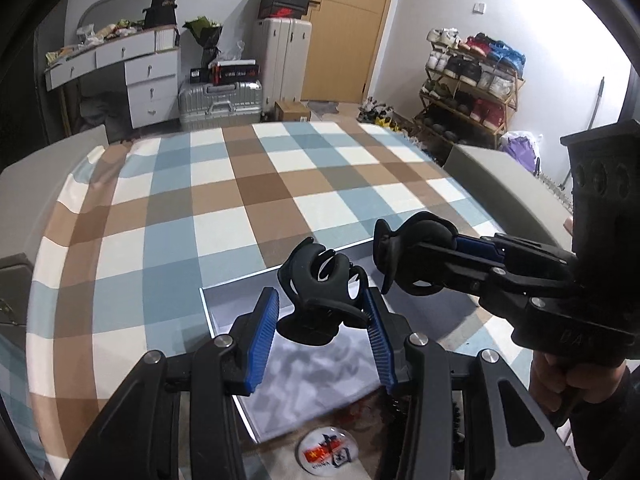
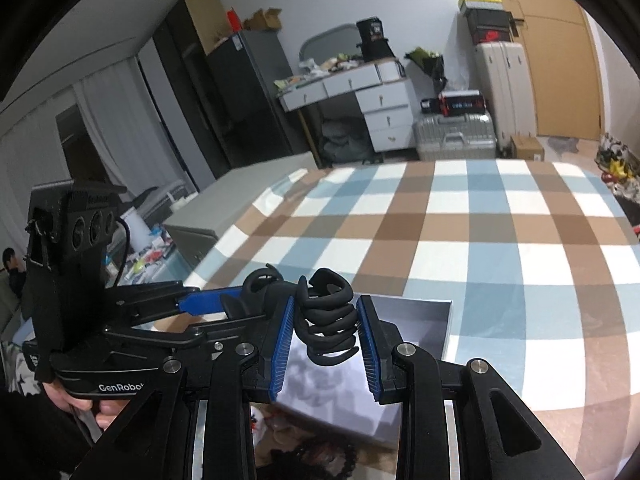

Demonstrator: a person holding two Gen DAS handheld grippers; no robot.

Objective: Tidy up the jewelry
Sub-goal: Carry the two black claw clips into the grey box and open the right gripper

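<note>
Pale walls all round, and a wooden door (image 1: 348, 28) at the far end. A white desk with drawers (image 1: 132, 68) stands left of it, suitcases (image 1: 286, 60) between them. A loaded shoe rack (image 1: 468, 84) sits right; dark wardrobe (image 2: 224, 92) beyond, curtains (image 2: 48, 136) alongside.

The left gripper (image 1: 322, 316) holds a black claw hair clip (image 1: 320, 300) between its blue pads (image 1: 262, 340), above an open white box (image 1: 228, 304) on a checked blue, brown and white cloth (image 1: 224, 200). To its right, the right gripper (image 1: 416, 258), held by a hand (image 1: 560, 376), clamps a second black hair clip (image 1: 404, 256). A round badge (image 1: 330, 454) lies just in front of the box.
</note>
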